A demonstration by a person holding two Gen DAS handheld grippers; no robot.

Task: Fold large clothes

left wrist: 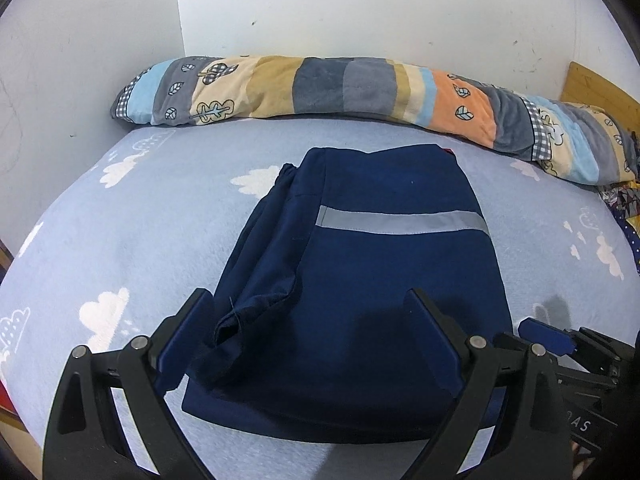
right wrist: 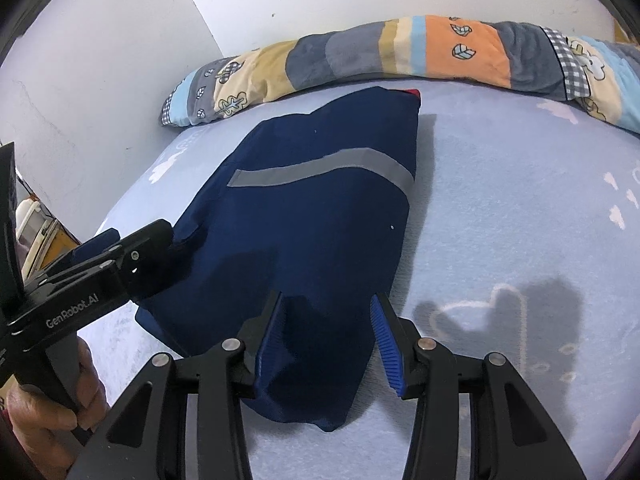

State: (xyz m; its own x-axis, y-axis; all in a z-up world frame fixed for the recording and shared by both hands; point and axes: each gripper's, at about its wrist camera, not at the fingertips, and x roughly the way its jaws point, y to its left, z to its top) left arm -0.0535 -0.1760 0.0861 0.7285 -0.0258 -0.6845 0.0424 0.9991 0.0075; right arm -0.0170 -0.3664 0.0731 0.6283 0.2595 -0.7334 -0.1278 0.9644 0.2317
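On the bed [left wrist: 160,220], both tongs [left wrist: 308,320] [right wrist: 328,320] gape apart over the navy garment [left wrist: 360,280].

A folded navy garment [left wrist: 360,280] lies flat on the bed [left wrist: 140,232], whose pale blue sheet carries white cloud prints. A grey reflective stripe [left wrist: 400,222] crosses its upper half, and a bit of red shows at its far right corner. Along its left side a loose fold bunches up and ends in a rumpled tip near the front. The left claw [left wrist: 312,312] stands wide open over the near end of the garment, its fingers [left wrist: 192,320] astride the cloth. The right claw [left wrist: 560,336] shows at the lower right edge, just beside the garment. A rolled patchwork quilt [left wrist: 360,88] lies along the white wall [left wrist: 360,8].
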